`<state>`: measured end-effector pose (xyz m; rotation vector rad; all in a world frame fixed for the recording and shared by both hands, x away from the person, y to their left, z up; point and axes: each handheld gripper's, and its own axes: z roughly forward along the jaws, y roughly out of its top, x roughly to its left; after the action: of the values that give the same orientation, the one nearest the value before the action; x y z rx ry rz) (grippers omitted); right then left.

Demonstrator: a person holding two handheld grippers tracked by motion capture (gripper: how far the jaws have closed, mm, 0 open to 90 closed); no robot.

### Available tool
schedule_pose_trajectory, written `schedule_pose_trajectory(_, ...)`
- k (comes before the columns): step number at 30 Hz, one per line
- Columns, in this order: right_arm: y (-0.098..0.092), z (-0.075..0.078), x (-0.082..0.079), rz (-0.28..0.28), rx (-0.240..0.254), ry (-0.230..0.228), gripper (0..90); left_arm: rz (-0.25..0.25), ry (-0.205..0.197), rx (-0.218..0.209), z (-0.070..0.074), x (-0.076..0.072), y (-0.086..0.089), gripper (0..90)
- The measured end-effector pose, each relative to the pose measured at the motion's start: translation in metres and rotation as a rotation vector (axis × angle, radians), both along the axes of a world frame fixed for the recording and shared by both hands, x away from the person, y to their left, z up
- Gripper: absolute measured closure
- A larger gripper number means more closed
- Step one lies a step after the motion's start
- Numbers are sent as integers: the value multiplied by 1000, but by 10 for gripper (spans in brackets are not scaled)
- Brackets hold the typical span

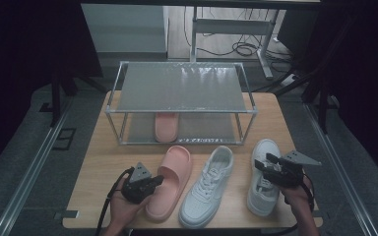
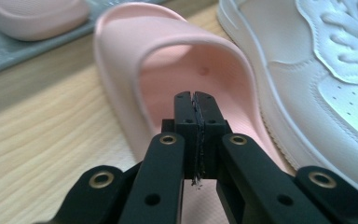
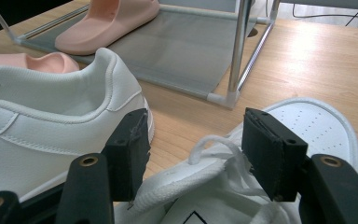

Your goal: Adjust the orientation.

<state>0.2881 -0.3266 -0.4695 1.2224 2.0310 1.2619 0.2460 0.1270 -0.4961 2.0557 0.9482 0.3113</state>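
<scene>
I see a wooden table (image 1: pixel 103 162) carrying a metal shoe rack (image 1: pixel 182 88); one pink slipper (image 1: pixel 170 182) and two white sneakers (image 1: pixel 207 189) (image 1: pixel 265 182) lie side by side before it.

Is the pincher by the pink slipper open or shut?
Shut. The left gripper's black jaws press together with nothing between them, just above the pink slipper.

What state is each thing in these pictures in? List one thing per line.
Left gripper: shut, empty, at the pink rubber slide.
Right gripper: open, over the right-hand white laced sneaker.
Pink rubber slide on table: flat, upright.
Second pink slide: on the metal rack's bottom shelf.
Middle white sneaker: upright on table.
Right-hand white laced sneaker: upright.
</scene>
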Motion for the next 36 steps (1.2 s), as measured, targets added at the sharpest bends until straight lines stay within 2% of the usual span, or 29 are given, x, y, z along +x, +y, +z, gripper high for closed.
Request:
schedule_pose_trajectory(10,2,0,0,7,-1,1,420,-67,36,19,-6,-7,-22,894)
schedule_pose_trajectory(21,1,1,-1,8,-3,-1,420,-119,50,25,-6,-17,-37,900)
schedule_pose_trajectory(24,1,0,-1,7,-2,-2,421,-141,68,38,-11,-18,-44,900)
schedule_pose_trajectory(27,1,0,0,8,-2,2,420,-150,85,50,-16,-18,-47,900)
schedule_pose_trajectory(36,1,0,0,8,-4,1,420,-160,92,70,-21,-19,-53,900)
